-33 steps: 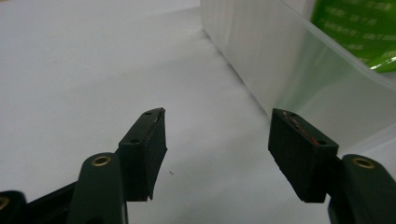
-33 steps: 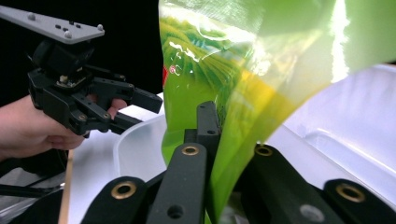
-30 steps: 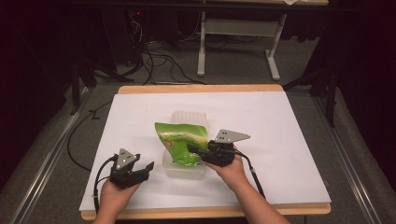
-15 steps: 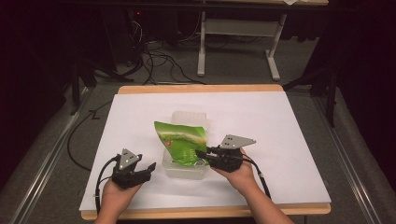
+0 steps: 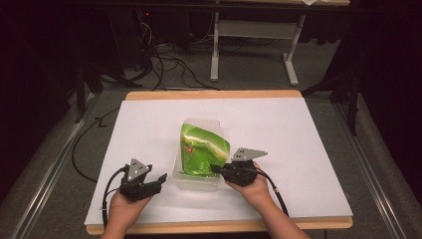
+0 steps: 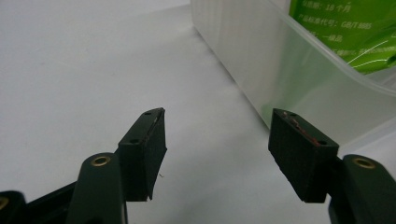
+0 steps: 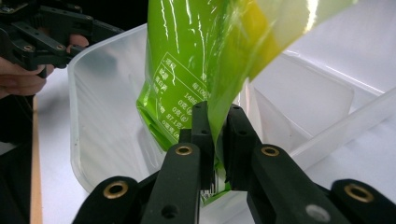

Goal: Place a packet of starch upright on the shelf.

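A green snack bag point(image 5: 201, 149) point(image 7: 201, 70) hangs partly inside a clear plastic tub point(image 5: 195, 182) point(image 7: 93, 140) in the middle of the white table. My right gripper point(image 5: 216, 170) point(image 7: 215, 128) is shut on the bag's edge, at the tub's near right corner. My left gripper point(image 5: 158, 180) point(image 6: 217, 140) rests open on the table just left of the tub point(image 6: 261, 60), nothing between its fingers. The bag's printed label point(image 6: 355, 32) shows through the tub wall in the left gripper view. The left gripper point(image 7: 46, 32) also appears far off in the right gripper view.
The white table top point(image 5: 298, 139) has a wooden edge point(image 5: 219, 226) along the front. Cables point(image 5: 164, 64) and a desk frame point(image 5: 254, 45) stand on the floor behind the table.
The right gripper has moved the bag a little lower and left into the tub. The left gripper has barely moved.
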### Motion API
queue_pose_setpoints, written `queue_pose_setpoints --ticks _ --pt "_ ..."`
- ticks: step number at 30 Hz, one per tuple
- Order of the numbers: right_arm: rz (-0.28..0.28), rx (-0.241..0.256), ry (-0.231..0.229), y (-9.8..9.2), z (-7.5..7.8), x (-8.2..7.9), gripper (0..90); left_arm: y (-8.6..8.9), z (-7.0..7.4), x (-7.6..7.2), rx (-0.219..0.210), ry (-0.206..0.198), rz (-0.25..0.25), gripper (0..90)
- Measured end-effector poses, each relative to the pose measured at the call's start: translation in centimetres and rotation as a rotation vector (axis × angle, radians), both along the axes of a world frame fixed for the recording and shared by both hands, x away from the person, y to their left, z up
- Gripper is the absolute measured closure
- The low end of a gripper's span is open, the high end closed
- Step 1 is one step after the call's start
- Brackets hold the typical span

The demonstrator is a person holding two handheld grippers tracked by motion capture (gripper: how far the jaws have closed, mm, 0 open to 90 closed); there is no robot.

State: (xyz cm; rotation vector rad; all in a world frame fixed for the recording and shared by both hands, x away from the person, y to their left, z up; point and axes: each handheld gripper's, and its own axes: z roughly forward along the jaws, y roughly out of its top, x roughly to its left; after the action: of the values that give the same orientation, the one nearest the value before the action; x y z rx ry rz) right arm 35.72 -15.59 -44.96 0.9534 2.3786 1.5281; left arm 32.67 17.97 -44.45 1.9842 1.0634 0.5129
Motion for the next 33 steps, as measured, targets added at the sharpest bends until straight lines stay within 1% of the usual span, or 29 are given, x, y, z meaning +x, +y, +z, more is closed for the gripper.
queue_pose_setpoints --ticks 1,2,7,8,9,13,16,20,23,27,30,31,32,33 --pt "0.001 -0.015 -0.011 0.1 0.3 0.0 85.1 0.0 0.0 0.0 0.000 0.001 -0.001 37.2" --pt "0.001 -0.018 -0.020 0.1 0.5 -0.1 84.8 0.1 0.0 0.0 0.002 0.002 -0.001 37.2" --pt "-0.005 -0.002 -0.027 0.1 0.7 0.0 82.4 0.1 0.0 0.1 -0.001 0.002 -0.001 37.2" --pt "-0.009 0.002 -0.028 0.1 0.7 0.0 79.7 0.2 0.0 0.1 0.000 0.001 -0.002 37.2" --pt "-0.009 0.002 -0.028 0.1 0.7 0.0 79.7 0.2 0.0 0.1 0.000 0.002 -0.002 37.2" --pt "-0.007 0.014 -0.034 0.1 0.8 -0.1 73.9 0.2 0.0 0.0 -0.003 0.000 0.002 37.2" --pt "-0.007 0.012 -0.034 0.1 0.9 -0.1 72.4 0.2 0.0 0.0 -0.001 -0.001 0.000 37.2" --pt "-0.004 0.022 -0.040 0.1 1.0 -0.1 67.4 0.1 0.0 0.1 0.001 0.002 -0.001 37.2" --pt "-0.002 0.035 -0.047 0.0 1.2 -0.2 62.1 0.1 0.0 0.1 0.001 0.002 0.000 37.2" --pt "-0.023 0.051 -0.057 -0.4 1.7 -0.2 50.3 0.2 0.0 0.1 -0.001 0.002 -0.001 37.1" --pt "-0.054 0.064 -0.070 -1.2 2.2 -0.3 43.4 0.2 0.0 0.0 -0.002 0.002 -0.001 37.1" --pt "-0.067 0.061 -0.077 -1.9 2.5 -0.5 40.3 0.2 0.0 0.0 -0.006 0.000 0.001 37.1" --pt "-0.067 0.061 -0.077 -1.9 2.5 -0.5 40.3 0.3 0.0 0.0 -0.007 -0.002 0.002 37.1" --pt "-0.075 0.055 -0.081 -2.3 2.6 -0.6 37.5 0.3 0.1 0.0 -0.009 -0.001 0.003 37.1"
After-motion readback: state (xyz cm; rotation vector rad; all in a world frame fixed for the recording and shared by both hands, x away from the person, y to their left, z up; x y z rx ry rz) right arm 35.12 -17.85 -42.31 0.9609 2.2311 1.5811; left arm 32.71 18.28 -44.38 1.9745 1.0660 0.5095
